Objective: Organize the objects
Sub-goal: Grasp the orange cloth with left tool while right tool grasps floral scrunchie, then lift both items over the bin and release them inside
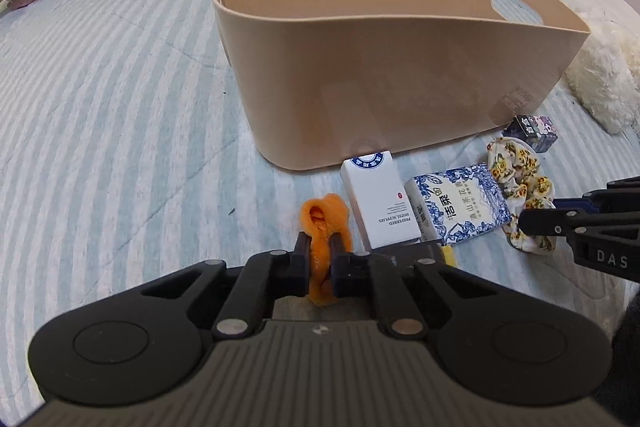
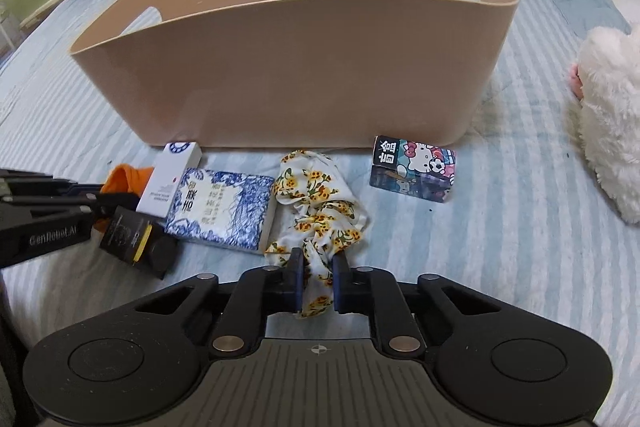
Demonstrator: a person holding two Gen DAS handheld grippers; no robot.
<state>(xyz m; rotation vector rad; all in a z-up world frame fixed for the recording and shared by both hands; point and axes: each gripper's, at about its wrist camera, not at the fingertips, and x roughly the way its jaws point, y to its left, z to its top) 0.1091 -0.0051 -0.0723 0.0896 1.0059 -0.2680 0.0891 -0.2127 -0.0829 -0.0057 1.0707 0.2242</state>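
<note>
i have the left gripper [image 1: 320, 259] clamped on the orange scrunchie [image 1: 326, 223] and the right gripper [image 2: 317, 281] clamped on the floral scrunchie [image 2: 320, 203], both near the beige bin [image 2: 296, 67]; soft fabric may slip out or snag the bin's rim during lifting.

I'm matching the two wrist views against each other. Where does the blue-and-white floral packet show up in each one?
Left wrist: the blue-and-white floral packet lies right of centre, between the white box and the floral scrunchie.
Right wrist: the packet lies left of centre, with the same neighbours.
Shared landmark: the beige basket just behind the row.
</note>
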